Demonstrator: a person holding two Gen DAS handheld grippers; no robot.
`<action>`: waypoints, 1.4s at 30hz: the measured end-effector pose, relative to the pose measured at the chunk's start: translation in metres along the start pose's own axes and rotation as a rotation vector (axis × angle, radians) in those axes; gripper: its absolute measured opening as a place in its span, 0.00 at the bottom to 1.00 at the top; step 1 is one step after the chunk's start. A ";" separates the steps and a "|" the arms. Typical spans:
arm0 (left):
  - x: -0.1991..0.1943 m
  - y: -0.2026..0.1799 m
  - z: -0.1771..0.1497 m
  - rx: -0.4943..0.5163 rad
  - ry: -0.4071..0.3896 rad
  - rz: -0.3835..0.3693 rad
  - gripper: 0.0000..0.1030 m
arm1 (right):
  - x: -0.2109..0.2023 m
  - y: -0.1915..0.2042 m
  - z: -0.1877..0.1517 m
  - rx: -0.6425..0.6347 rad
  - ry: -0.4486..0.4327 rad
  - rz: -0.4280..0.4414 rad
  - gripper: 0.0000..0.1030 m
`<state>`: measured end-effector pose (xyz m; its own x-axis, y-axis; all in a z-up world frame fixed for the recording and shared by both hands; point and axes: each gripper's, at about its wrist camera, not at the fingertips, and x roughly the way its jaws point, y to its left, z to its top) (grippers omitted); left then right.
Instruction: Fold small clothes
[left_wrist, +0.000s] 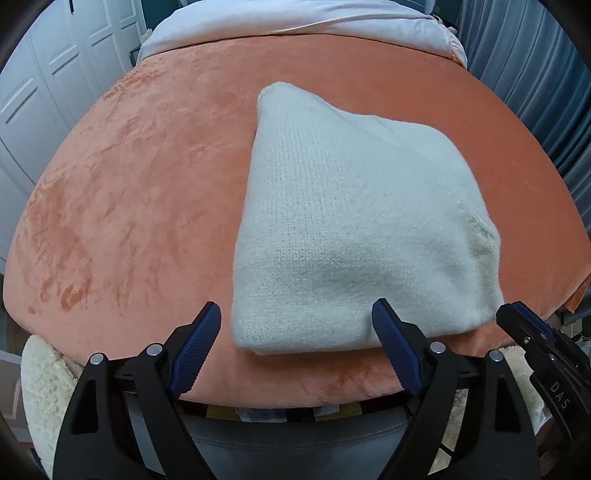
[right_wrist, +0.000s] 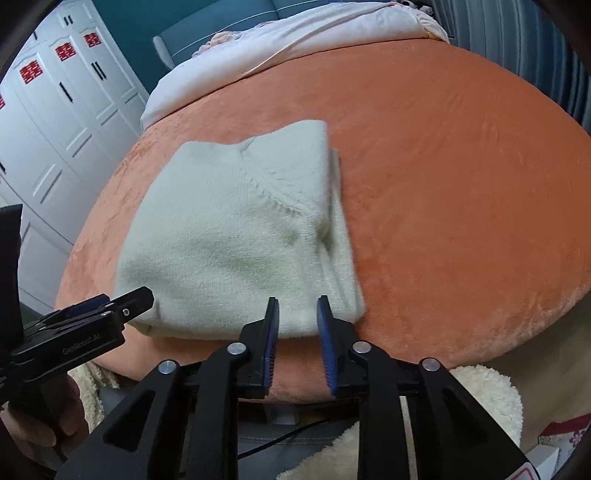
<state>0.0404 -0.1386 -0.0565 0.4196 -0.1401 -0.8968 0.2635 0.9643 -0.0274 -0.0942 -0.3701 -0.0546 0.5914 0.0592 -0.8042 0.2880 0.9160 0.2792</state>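
Observation:
A white knit sweater (left_wrist: 343, 229) lies folded into a compact stack on the orange velvet bed cover (left_wrist: 140, 206). My left gripper (left_wrist: 297, 314) is open wide, its blue pads either side of the sweater's near edge, holding nothing. The right gripper's tip shows at the right of the left wrist view (left_wrist: 524, 321). In the right wrist view the sweater (right_wrist: 236, 236) lies left of centre on the cover (right_wrist: 461, 206). My right gripper (right_wrist: 298, 308) is open with a narrow gap, just before the sweater's near right corner, empty. The left gripper (right_wrist: 129, 301) shows at the left.
A white duvet (left_wrist: 295, 22) lies bunched at the bed's far end. White wardrobe doors (right_wrist: 55, 122) stand on the left and grey-blue curtains (left_wrist: 535, 74) on the right. A fluffy cream garment (right_wrist: 484, 398) is below the bed's near edge.

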 end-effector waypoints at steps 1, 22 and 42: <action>0.000 -0.001 0.001 -0.003 0.003 -0.006 0.80 | -0.002 -0.008 -0.001 0.027 -0.006 -0.005 0.53; 0.052 0.059 0.054 -0.312 0.101 -0.323 0.91 | 0.086 -0.041 0.033 0.246 0.107 0.222 0.66; 0.056 0.065 0.053 -0.281 0.088 -0.372 0.94 | 0.103 -0.033 0.038 0.273 0.095 0.284 0.74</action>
<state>0.1269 -0.0951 -0.0848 0.2629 -0.4796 -0.8372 0.1317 0.8774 -0.4613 -0.0138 -0.4098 -0.1267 0.6073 0.3427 -0.7167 0.3201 0.7201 0.6156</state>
